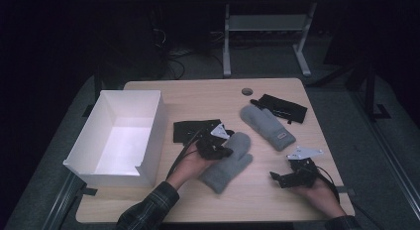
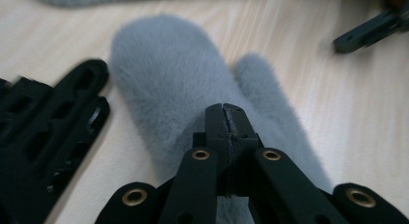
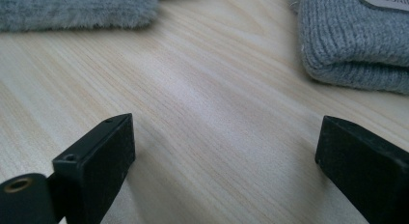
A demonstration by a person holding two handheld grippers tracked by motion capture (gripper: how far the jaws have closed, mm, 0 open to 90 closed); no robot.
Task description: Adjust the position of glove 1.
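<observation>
Fluffy grey fleece mitten (image 1: 229, 162): lying flat on the light wooden table (image 1: 198, 93), just right of the open white cardboard box (image 1: 121, 136); its long axis is running diagonally, cuff toward the person, rounded tip pointing away and to the right.
Box direction: the box is sitting to the mitten's left, so any carry would be going leftward, on the left hand's side.
Second grey knitted mitten with a small label (image 1: 267, 126): resting farther back, well apart.
Left gripper (image 2: 225, 119): jaws are pressing together on the mitten's pile, apparently pinching a tuft, though the blur is making the bite hard to judge.
Right gripper (image 3: 224, 151): jaws are standing spread over bare wood, holding nothing, farther from the mitten.
</observation>
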